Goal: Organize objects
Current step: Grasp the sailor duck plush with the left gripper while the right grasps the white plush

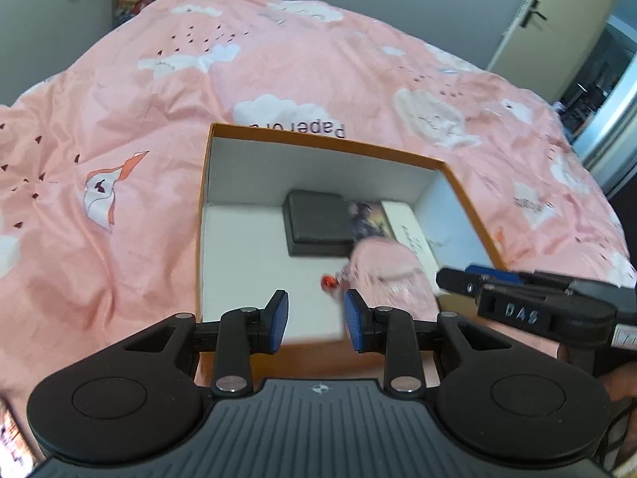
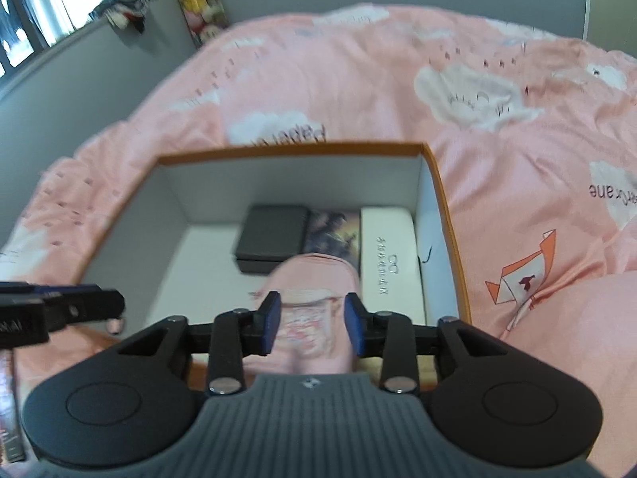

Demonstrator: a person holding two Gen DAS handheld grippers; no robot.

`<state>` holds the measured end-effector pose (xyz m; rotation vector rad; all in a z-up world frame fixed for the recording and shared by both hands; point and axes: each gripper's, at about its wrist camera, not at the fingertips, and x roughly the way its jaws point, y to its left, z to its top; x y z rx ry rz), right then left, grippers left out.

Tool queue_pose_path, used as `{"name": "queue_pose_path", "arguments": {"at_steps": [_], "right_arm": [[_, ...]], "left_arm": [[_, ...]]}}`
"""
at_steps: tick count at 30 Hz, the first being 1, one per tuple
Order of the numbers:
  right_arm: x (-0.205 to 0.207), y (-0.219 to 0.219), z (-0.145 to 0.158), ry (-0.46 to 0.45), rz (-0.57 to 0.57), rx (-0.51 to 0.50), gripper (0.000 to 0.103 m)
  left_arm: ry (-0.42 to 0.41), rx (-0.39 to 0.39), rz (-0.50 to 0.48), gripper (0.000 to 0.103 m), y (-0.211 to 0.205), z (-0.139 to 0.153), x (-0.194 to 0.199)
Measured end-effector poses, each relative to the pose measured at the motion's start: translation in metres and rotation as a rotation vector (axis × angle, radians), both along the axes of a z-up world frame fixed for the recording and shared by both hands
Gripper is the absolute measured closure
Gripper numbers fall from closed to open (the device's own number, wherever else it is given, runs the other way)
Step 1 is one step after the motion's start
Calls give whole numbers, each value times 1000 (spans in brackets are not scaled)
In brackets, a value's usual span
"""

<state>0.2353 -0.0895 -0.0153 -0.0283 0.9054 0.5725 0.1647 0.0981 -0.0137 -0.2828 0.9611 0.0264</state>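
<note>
Nearest the lenses, the left gripper (image 1: 316, 320) is hanging with fingers spread and nothing between them; the right gripper (image 2: 313, 324) is showing blue pads parted, clear of the blurred pink pouch (image 2: 314, 302) lying below. Beyond, the orange-rimmed white cardboard box (image 2: 438, 183) is sitting on a pink cloud-print quilt (image 1: 278, 59), holding a black case (image 2: 272, 239), a picture card (image 2: 332, 233) and a white printed box (image 2: 392, 255); its left floor is lying bare. Only the left view is catching a red bead (image 1: 329, 282) and "DAS".

At frame centre an orange-rimmed box (image 2: 440, 183) on a pink bedspread (image 2: 517, 199) holds a black case (image 2: 270, 239), a picture card (image 2: 332, 231), a white case (image 2: 392, 255) and a blurred pink pouch (image 2: 314, 279) lying between the right gripper's (image 2: 314, 326) parted blue pads (image 2: 272, 320), while the left gripper (image 2: 59, 306) enters from the left edge.
</note>
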Motion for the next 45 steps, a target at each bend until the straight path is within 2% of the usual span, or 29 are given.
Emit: {"name": "queue_pose_path", "arguments": {"at_steps": [4,6,11,16,22,26,30,32,35,41,45], "right_arm": [[-46,-14,19,-62,18,69,51],[-69,-19,21,-59,31,75,51],[-108,-25,3,55,32,68,51],[-133,-19,-18,183,58,70,51],[-163,0,-28,224,155,-11,49],[-178,13,-37,239,220,-77,33],[-189,25,-43,214,280,-167,25],[-191,27,-47,201,284,-191,25],[-186,23,-51,198,268,-210,31],[-173,2,-46,224,213,-147,39],[-165,-20,-37,190,129,-129,47]], "left_arm": [[14,-10,-14,68,-4,4,-36],[47,-15,-20,68,-5,-2,-52],[168,-56,22,68,-5,-30,-76],[183,14,49,68,-13,-42,-99],[200,-12,80,68,-9,-45,-119],[188,-39,100,66,-4,-46,-129],[193,-78,89,59,-1,-48,-128],[197,-84,78,58,-4,-50,-126],[211,-88,65,56,-8,-53,-121],[250,-69,29,53,-21,-60,-108],[301,-52,27,52,-27,-72,-96]]}}
